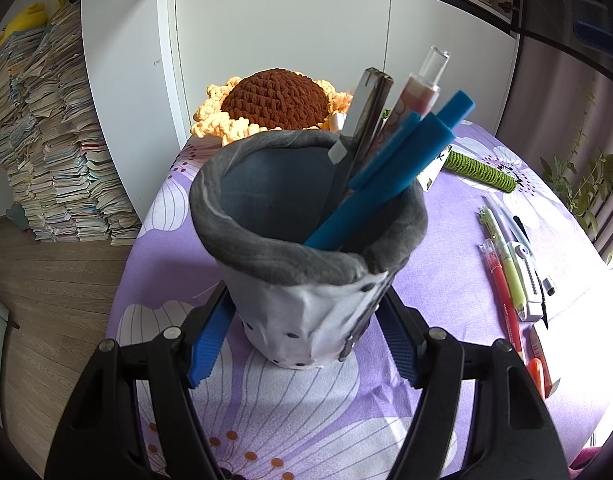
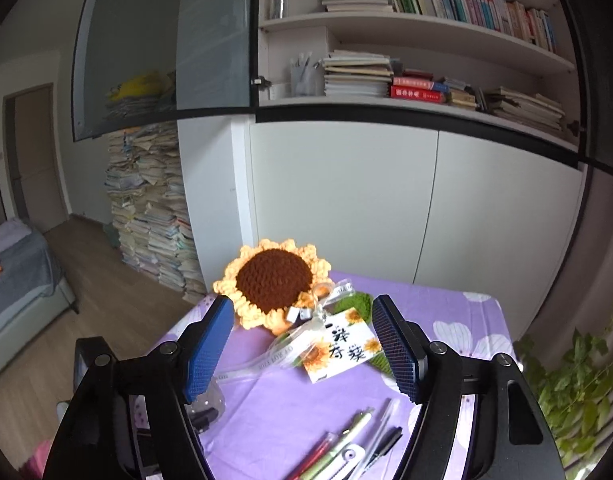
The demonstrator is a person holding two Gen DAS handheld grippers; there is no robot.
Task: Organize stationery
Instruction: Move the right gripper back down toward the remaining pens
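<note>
A soft grey and white pen holder (image 1: 306, 280) stands on the purple flowered tablecloth (image 1: 306, 420). It holds blue pens (image 1: 390, 172), a grey ruler-like strip (image 1: 366, 120) and a clear-capped tube (image 1: 422, 88). My left gripper (image 1: 306, 340) is shut on the holder's base, blue pads against both sides. Loose pens (image 1: 502, 268) and a white utility knife (image 1: 526, 276) lie to the right; they also show in the right wrist view (image 2: 346, 448). My right gripper (image 2: 302, 344) is open and empty above the cloth.
A crocheted sunflower (image 2: 272, 280) with a ribbon and a printed card (image 2: 342, 350) lies at the table's far end. A green crocheted stem (image 1: 482, 170) lies beside it. White cabinets stand behind, stacked books at left, a plant (image 2: 578, 392) at right.
</note>
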